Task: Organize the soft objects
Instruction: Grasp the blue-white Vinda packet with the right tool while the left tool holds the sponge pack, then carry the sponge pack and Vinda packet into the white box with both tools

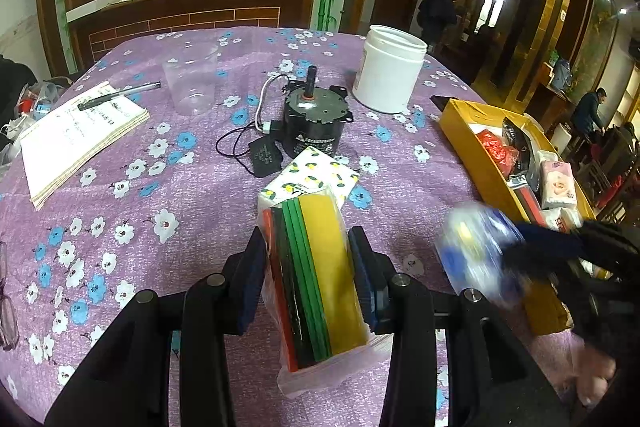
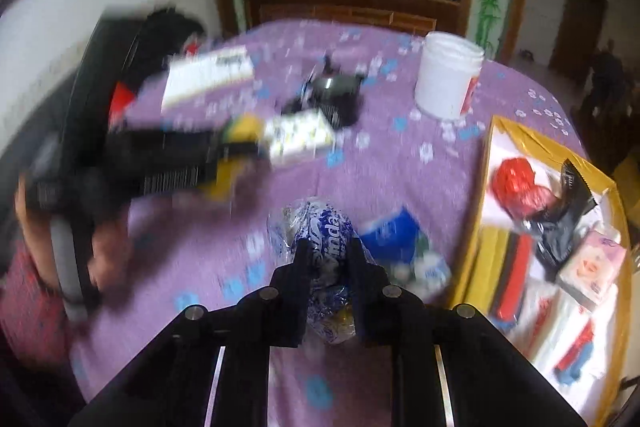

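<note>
My left gripper (image 1: 310, 243) is shut on a clear-wrapped pack of yellow, green, black and red cloths (image 1: 316, 275), held above the purple flowered tablecloth. A white napkin pack with lemon print (image 1: 316, 175) lies just beyond it. My right gripper (image 2: 326, 251) is shut on a blue and white crinkly plastic pack (image 2: 316, 227); it shows blurred in the left wrist view (image 1: 476, 247). A yellow box (image 1: 472, 143) at the right holds soft items: a red bag (image 2: 516, 183), a pink tissue pack (image 2: 592, 263), a black pouch. A blue tissue pack (image 2: 396, 235) lies beside the box.
On the table stand a black motor with wires (image 1: 312, 115), a white jar (image 1: 390, 67), a clear plastic cup (image 1: 192, 79), and an open notebook (image 1: 76, 135) with a pen (image 1: 120, 95). The table edge curves at the left and near side.
</note>
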Action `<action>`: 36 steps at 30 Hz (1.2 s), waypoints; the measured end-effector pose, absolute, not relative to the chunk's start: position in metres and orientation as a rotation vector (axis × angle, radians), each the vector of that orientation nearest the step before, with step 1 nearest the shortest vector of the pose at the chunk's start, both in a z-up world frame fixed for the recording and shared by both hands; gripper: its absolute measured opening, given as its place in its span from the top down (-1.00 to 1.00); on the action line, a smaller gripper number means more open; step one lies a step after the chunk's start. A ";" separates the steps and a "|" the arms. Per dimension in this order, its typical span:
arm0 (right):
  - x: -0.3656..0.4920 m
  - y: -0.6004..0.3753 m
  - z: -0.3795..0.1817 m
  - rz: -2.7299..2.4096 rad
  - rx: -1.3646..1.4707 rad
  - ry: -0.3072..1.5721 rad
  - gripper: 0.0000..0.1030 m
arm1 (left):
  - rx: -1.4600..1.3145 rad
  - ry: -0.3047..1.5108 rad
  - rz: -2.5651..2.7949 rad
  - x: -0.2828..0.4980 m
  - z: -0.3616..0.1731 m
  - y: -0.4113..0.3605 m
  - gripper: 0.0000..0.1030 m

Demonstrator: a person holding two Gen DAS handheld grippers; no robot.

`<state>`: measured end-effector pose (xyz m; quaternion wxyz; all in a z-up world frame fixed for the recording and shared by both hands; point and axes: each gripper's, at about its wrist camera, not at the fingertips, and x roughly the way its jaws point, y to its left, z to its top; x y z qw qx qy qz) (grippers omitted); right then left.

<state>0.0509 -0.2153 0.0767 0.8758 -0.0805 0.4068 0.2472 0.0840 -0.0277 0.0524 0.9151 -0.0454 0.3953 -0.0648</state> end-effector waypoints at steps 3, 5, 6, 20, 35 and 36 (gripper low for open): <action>0.068 -0.224 0.071 0.495 -0.073 0.844 0.65 | -0.076 0.805 -0.151 0.082 0.053 -0.034 0.27; 0.073 -0.234 0.068 0.482 -0.038 0.844 0.65 | -0.056 0.790 -0.158 0.079 0.054 -0.040 0.27; 0.075 -0.241 0.069 0.489 0.001 0.837 0.65 | -0.036 0.776 -0.160 0.077 0.055 -0.044 0.27; 0.072 -0.265 0.082 0.487 0.117 0.779 0.64 | 0.110 0.644 -0.049 0.062 0.063 -0.061 0.27; 0.071 -0.270 0.085 0.470 0.136 0.769 0.64 | 0.233 0.562 0.050 0.054 0.063 -0.074 0.26; 0.072 -0.271 0.085 0.470 0.138 0.769 0.64 | 0.235 0.561 0.051 0.054 0.063 -0.074 0.26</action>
